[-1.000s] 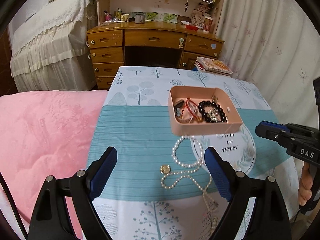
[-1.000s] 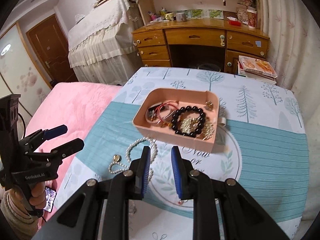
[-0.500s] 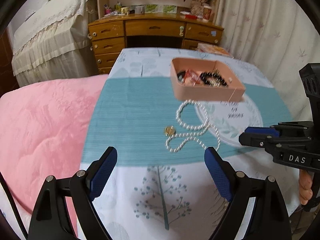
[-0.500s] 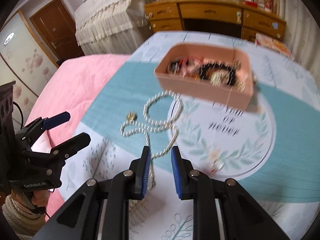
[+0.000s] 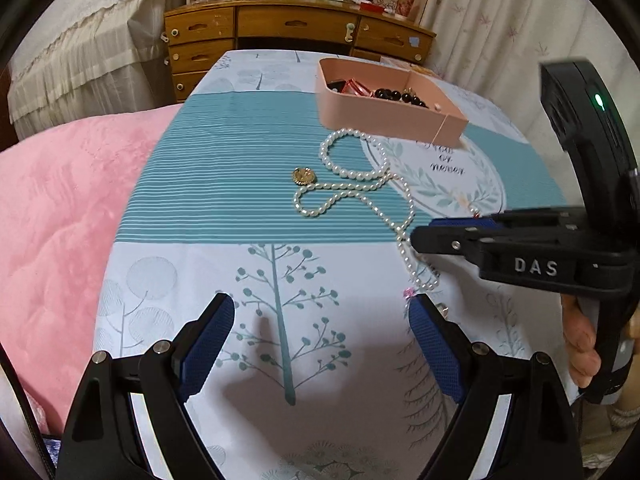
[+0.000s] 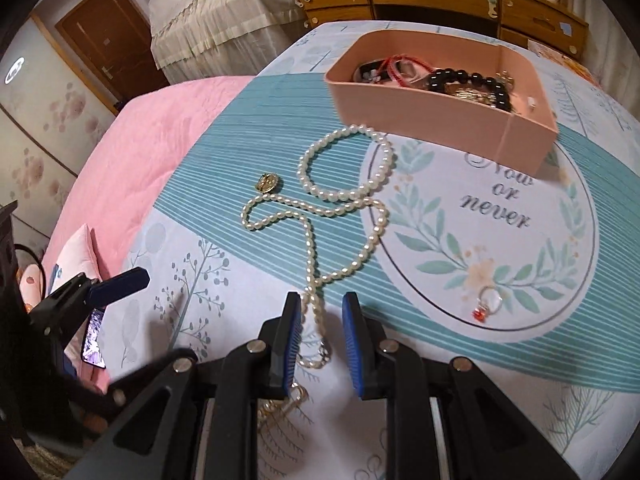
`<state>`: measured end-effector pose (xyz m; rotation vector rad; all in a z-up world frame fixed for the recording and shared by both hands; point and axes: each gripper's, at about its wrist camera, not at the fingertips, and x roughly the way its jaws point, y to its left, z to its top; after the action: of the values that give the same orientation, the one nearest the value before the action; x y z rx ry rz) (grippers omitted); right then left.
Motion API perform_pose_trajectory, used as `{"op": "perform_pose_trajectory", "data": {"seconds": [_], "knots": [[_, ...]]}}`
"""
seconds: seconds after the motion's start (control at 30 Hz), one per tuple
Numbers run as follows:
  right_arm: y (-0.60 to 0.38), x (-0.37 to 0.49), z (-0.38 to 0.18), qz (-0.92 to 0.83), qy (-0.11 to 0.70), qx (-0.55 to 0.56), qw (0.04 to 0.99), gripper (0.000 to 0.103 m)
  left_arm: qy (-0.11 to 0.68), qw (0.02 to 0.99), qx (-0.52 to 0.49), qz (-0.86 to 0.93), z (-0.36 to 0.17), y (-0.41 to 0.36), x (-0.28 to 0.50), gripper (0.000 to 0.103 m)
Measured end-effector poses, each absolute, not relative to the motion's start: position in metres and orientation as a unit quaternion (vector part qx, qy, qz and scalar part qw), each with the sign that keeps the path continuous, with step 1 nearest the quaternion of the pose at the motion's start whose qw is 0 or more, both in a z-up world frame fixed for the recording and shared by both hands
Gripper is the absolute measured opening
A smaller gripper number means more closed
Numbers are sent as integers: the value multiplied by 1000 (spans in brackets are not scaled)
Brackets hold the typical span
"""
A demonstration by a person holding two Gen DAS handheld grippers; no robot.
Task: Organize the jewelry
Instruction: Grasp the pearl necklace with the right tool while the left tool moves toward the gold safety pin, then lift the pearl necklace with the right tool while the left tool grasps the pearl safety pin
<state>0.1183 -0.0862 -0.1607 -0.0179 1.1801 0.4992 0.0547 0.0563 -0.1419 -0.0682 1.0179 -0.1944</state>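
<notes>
A long pearl necklace (image 6: 340, 196) lies looped on the tablecloth in front of a pink tray (image 6: 432, 120), with a gold pendant (image 6: 267, 182) at its left. The tray holds a black bead bracelet (image 6: 464, 78) and red cords. My right gripper (image 6: 322, 298) points down over the necklace's near end; its jaws stand narrowly apart with the pearl strand between them and untouched. My left gripper (image 5: 320, 304) is wide open above bare cloth, short of the necklace (image 5: 352, 176) and the tray (image 5: 380, 116). A small ring with a red stone (image 6: 489, 305) lies to the right.
A pink blanket (image 5: 60, 220) borders the table on the left. A wooden desk (image 5: 296, 24) with drawers stands beyond the far edge, and curtains (image 5: 500, 32) hang at the right. A hand (image 5: 580, 344) holds the right gripper's handle.
Both grippers have sunk toward the table and tilted further down. The right one now has the necklace's near strand between its jaws. Neither opening has changed.
</notes>
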Motion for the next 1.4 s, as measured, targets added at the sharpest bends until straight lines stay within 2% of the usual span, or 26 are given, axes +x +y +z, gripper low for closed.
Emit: {"op": "perform_pose_trajectory", "data": {"seconds": [0.3, 0.53, 0.73, 0.93, 1.4], "knots": [[-62, 118, -162, 227, 544, -64, 805, 22, 478, 874, -33, -81, -138, 63, 49, 88], [-39, 110, -161, 206, 530, -155, 808, 22, 476, 875, -35, -76, -136, 69, 50, 88], [-36, 112, -163, 205, 529, -157, 808, 20, 474, 876, -34, -77, -136, 69, 50, 88], [-40, 116, -164, 200, 528, -154, 811, 5, 473, 877, -33, -81, -136, 67, 48, 88], [-74, 112, -162, 191, 538, -93, 816, 5, 474, 875, -27, -89, -136, 63, 47, 88]]}}
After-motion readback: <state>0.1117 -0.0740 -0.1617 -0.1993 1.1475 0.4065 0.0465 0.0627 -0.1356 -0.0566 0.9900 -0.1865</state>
